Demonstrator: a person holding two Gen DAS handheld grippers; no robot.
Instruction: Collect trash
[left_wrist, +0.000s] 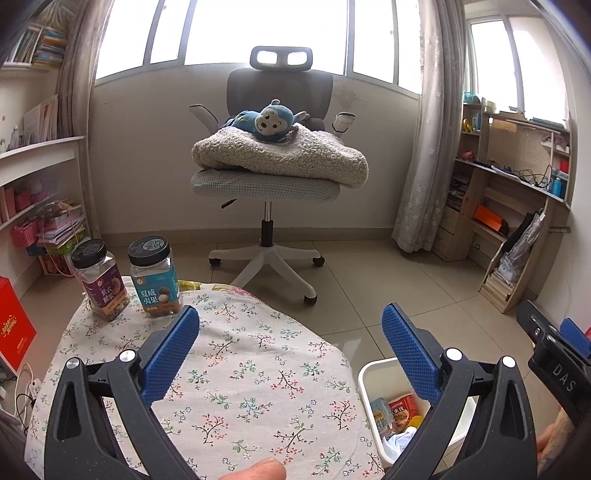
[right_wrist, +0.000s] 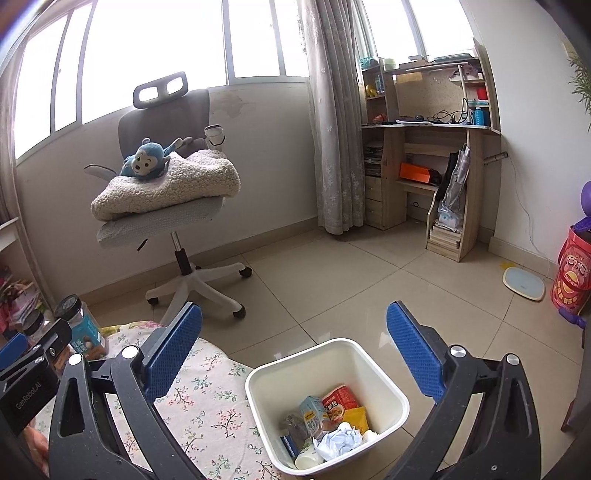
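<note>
A grey office chair (right_wrist: 162, 177) with a folded fleece blanket (right_wrist: 166, 188) and a blue monkey plush (right_wrist: 144, 160) stands on the tiled floor beyond the floral-clothed counter (left_wrist: 236, 373), which carries two snack jars (left_wrist: 125, 280) at its far left. The white bin (right_wrist: 384, 376) sits on the floor just beside the counter's right edge, holding the trash (right_wrist: 328, 424): cartons, wrappers, crumpled paper. The left gripper (left_wrist: 290, 321) hangs over the counter, fingers spread and empty; the right gripper (right_wrist: 293, 317) hangs above the bin, likewise released, the trash below between its fingers.
</note>
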